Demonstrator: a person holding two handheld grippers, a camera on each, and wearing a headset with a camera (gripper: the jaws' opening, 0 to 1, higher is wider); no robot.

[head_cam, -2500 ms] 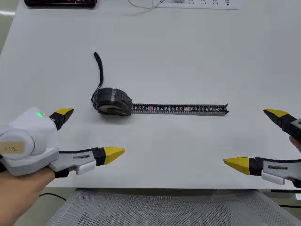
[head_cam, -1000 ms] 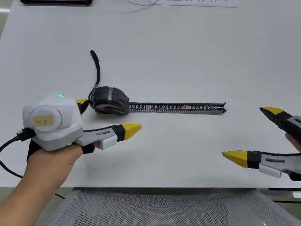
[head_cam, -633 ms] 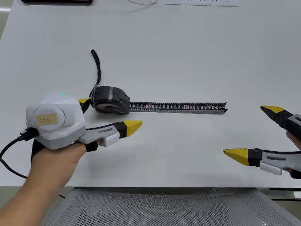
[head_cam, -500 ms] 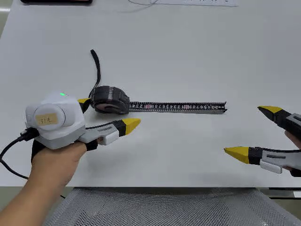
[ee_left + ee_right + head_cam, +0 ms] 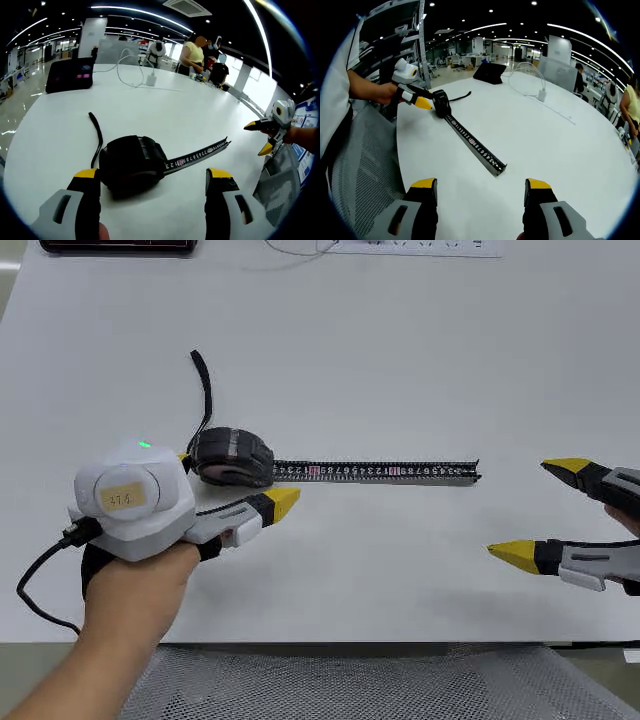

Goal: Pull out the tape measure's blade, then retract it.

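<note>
Tape measure (image 5: 233,457) lies on my desk (image 5: 400,360) at 9 o'clock, blade (image 5: 375,472) drawn out toward 3. Left tongs (image 5: 152,173) stand apart flanking its case; right tongs (image 5: 520,508) apart near 3 o'clock, holding nothing.

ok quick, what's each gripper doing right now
Left gripper: open, jaws either side of the tape measure, not clamped.
Right gripper: open, holding nothing.

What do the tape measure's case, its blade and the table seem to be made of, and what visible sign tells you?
The case looks like matt black plastic or rubber, with moulded ridges. The blade is probably thin coated metal: dark, printed with numbers, lying straight and flat. The table is smooth, white and faintly glossy, perhaps laminate; uncertain.
</note>
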